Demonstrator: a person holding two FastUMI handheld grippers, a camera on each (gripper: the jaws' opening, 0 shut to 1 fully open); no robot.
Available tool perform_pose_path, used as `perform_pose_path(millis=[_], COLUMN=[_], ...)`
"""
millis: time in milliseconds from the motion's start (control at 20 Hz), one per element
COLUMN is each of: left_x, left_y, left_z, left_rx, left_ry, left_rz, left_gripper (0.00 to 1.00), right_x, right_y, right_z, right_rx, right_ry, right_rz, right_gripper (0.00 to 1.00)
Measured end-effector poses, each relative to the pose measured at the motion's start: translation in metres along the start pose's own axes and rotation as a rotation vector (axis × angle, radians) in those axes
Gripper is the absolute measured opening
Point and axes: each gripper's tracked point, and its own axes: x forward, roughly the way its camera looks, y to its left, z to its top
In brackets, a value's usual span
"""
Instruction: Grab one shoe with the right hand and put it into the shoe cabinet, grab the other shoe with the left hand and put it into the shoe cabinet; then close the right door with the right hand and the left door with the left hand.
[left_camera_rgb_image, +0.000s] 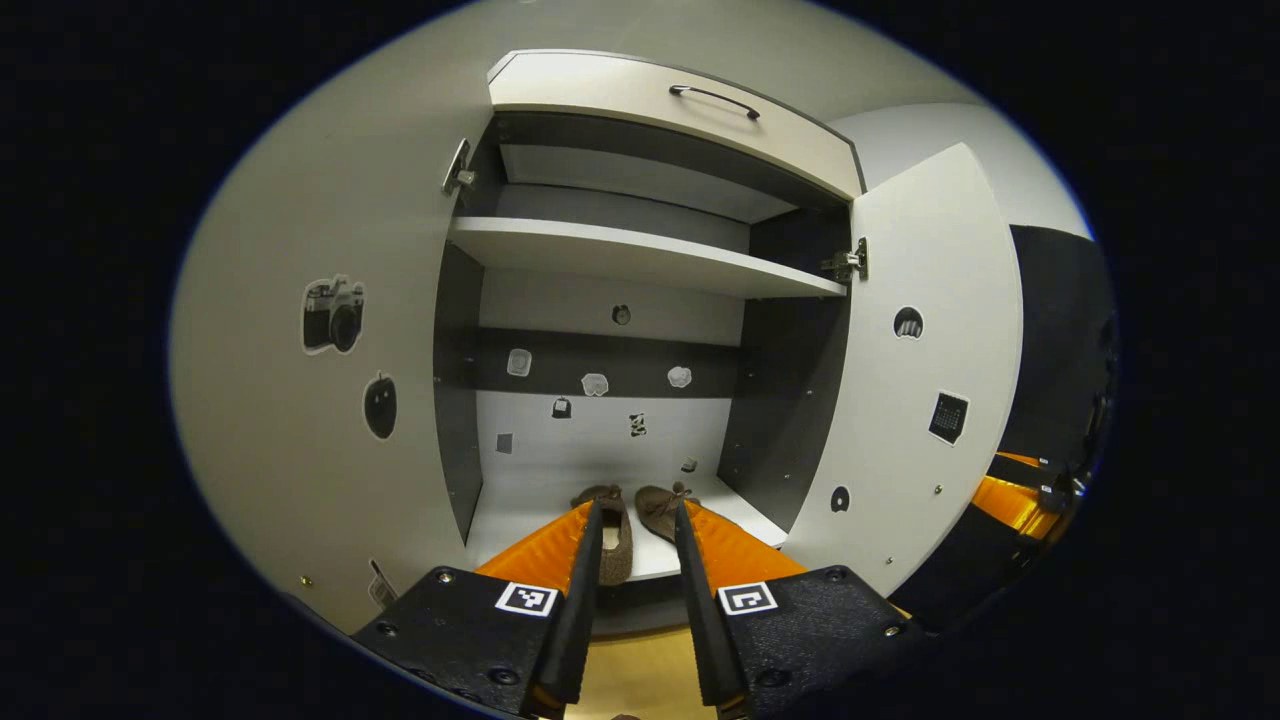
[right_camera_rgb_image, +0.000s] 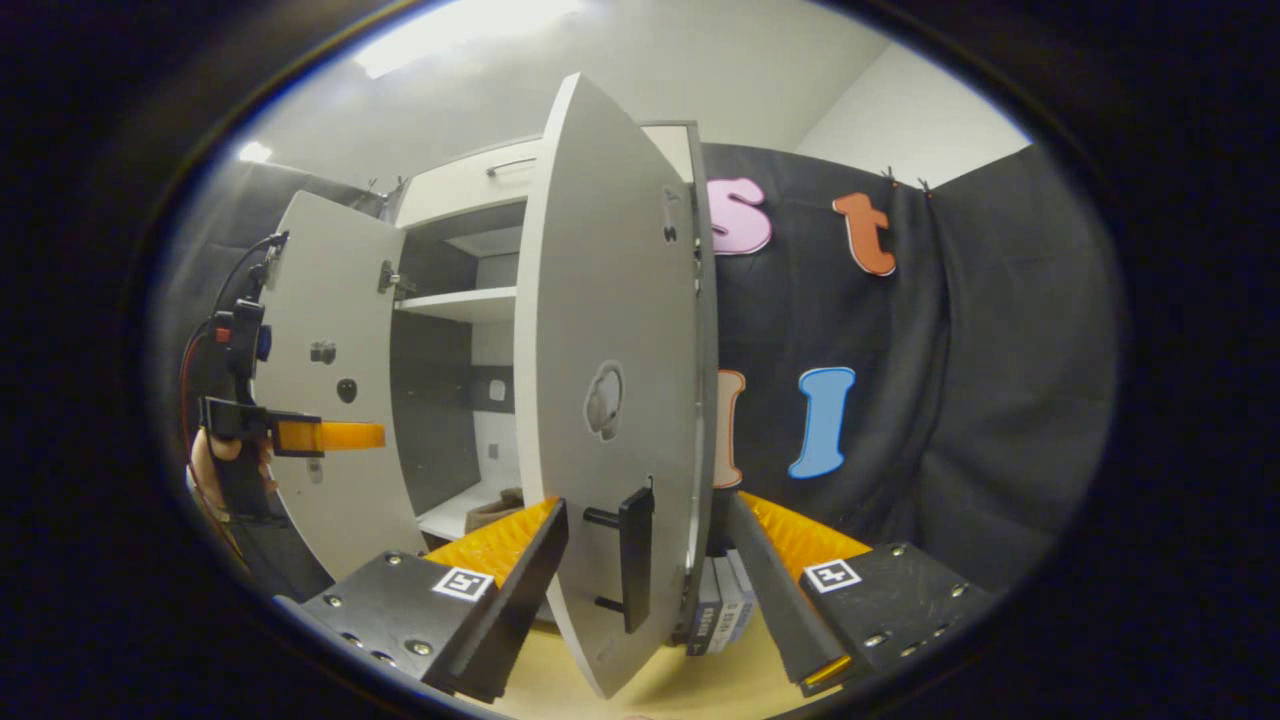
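Left gripper view: the left gripper (left_camera_rgb_image: 637, 560) is spread and empty, pointing into the cabinet (left_camera_rgb_image: 640, 255). Both shoes (left_camera_rgb_image: 640, 520) lie on the bottom shelf straight ahead, just past its tips.

Right gripper view: the right gripper (right_camera_rgb_image: 645, 570) is spread, fingers straddling the right door (right_camera_rgb_image: 610, 400) edge-on, handle (right_camera_rgb_image: 632, 560) between them. That door's long axis stands upright; closing it is probably next, the right hand nearest.

shoe cabinet (left_camera_rgb_image: 640, 255): white doors and shelves, dark grey inner side walls | shoes (left_camera_rgb_image: 640, 520): brown, knitted look | right door handle (right_camera_rgb_image: 634, 558): black | drawer handle (left_camera_rgb_image: 714, 100): dark | floor (left_camera_rgb_image: 635, 680): light wood
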Motion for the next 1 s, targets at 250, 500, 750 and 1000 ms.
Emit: perform_pose_path(millis=[250,500,750,1000], left_x=[-0.007,-0.012,-0.019,-0.024], left_y=[0.008,0.018,0.024,0.027], left_z=[0.002,0.002,0.003,0.004], left_rx=[-0.003,-0.009,-0.017,-0.022], left_ry=[-0.01,-0.011,-0.019,-0.028], left_rz=[0.024,0.047,0.064,0.07], left_gripper=[0.44,0.44,0.46,0.44], right_x=[0.008,0.031,0.04,0.049], right_y=[0.007,0.041,0.064,0.078], right_z=[-0.002,-0.003,0.001,0.001], right_rx=[-0.001,0.009,0.031,0.038], right_ry=[0.011,0.014,0.006,0.007], right_rz=[0.04,0.086,0.133,0.161], right_gripper=[0.97,0.97,0.98,0.98])
